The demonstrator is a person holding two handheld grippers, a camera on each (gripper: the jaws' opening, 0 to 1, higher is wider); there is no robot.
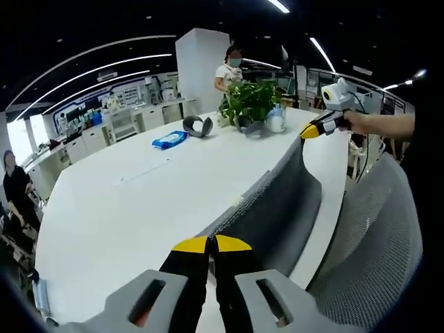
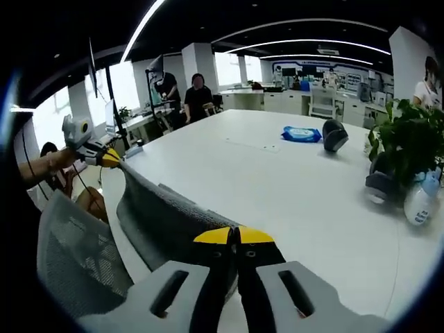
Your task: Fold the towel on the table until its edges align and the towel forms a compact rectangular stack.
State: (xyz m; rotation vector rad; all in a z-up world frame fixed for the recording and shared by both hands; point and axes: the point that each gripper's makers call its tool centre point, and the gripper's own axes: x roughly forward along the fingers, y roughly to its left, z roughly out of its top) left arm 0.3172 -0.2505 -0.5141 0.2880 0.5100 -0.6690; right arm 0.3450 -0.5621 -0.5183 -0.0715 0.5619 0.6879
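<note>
Blue flat wipes packet [image 1: 169, 140], upper centre-left of the left gripper view, lying on the white curved worktop [image 1: 139, 201]. Grey curved headband-like object [image 1: 198, 125] just right of it. Green leafy potted plant [image 1: 250, 100] at upper centre; white spray bottle [image 1: 276, 119] beside it. Grey mesh chair back [image 1: 378, 250], lower right.

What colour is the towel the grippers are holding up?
Grey. The towel shows best in the left gripper view, stretched between the left gripper and right gripper.

White table [image 1: 139, 201] bears a blue packet [image 1: 169, 140], potted plant [image 1: 248, 101] (leafy) and grey towel [image 1: 274, 205].
</note>
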